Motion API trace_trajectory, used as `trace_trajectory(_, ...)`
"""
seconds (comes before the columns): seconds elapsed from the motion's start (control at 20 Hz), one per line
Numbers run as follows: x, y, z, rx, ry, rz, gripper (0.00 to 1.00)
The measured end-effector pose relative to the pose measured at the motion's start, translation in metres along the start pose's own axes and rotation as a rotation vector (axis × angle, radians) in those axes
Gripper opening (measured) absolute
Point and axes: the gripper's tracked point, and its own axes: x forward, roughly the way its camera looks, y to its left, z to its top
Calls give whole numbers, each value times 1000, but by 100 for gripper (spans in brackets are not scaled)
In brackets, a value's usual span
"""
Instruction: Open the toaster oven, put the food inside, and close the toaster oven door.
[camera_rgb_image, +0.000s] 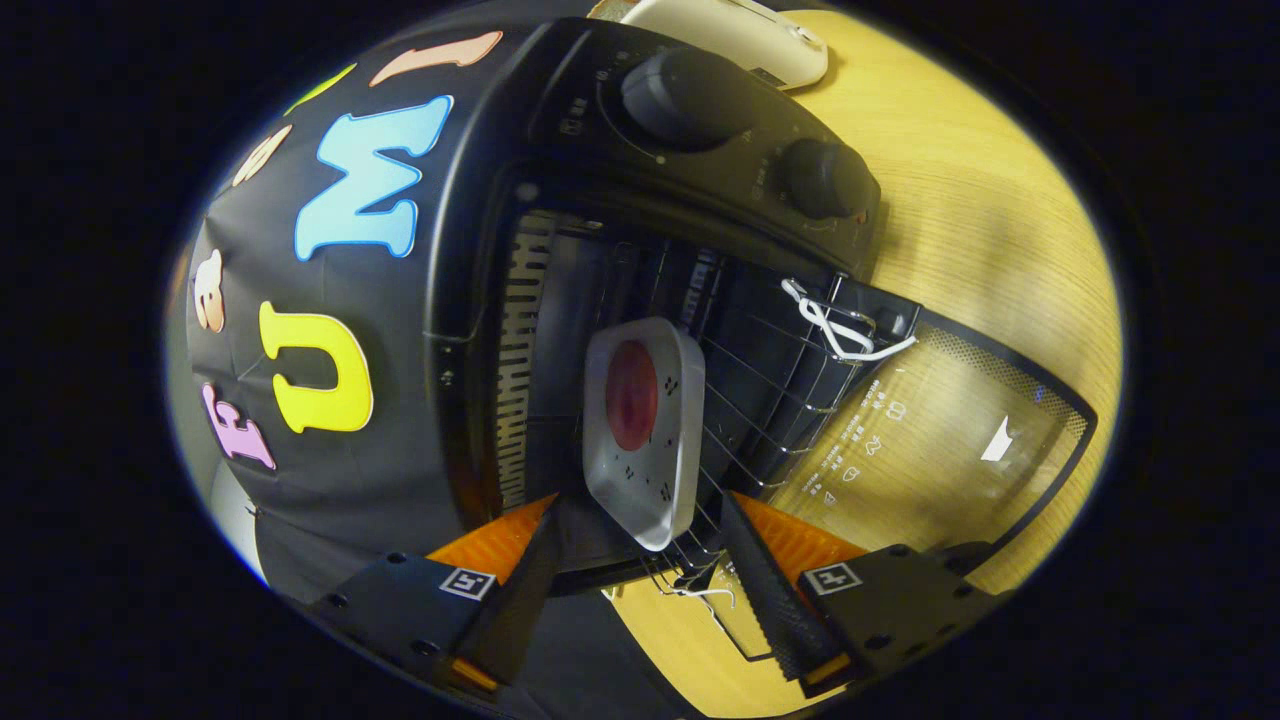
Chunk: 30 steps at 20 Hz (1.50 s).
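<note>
The black toaster oven (560, 120) stands on the wooden table (980, 200) with its glass door (950, 440) swung fully down and open. Inside, a white square dish (668, 490) holding a round red piece of food (632, 394) rests on the wire rack (770, 400). My gripper (640, 500) is open at the oven's mouth. Its fingertips flank the near end of the dish without pressing on it.
Two round knobs (685, 95) (825, 178) sit on the oven's control panel. A white cord (835, 325) is looped at the door's hinge side. A white device (740, 35) lies on the table beyond the oven. The booth's cloth wall (340, 420) is behind the oven.
</note>
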Motion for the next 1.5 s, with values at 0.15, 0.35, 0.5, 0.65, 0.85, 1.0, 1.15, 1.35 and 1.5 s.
trace_trajectory(0.15, -17, -2, -9, -39, 3, -6, 97)
trace_trajectory(0.35, -49, -5, -31, -148, 4, -6, 97)
trace_trajectory(0.5, -69, -15, -52, -259, 41, -35, 97)
trace_trajectory(0.65, -82, -23, -66, -382, 62, -64, 97)
trace_trajectory(0.85, -93, -37, -83, -570, 93, -115, 97)
trace_trajectory(1.0, -97, -51, -99, -673, 151, -157, 98)
trace_trajectory(1.15, -101, -70, -105, -759, 177, -218, 98)
trace_trajectory(1.35, -102, -91, -102, -842, 199, -324, 98)
trace_trajectory(1.5, -105, -113, -101, -918, 242, -427, 98)
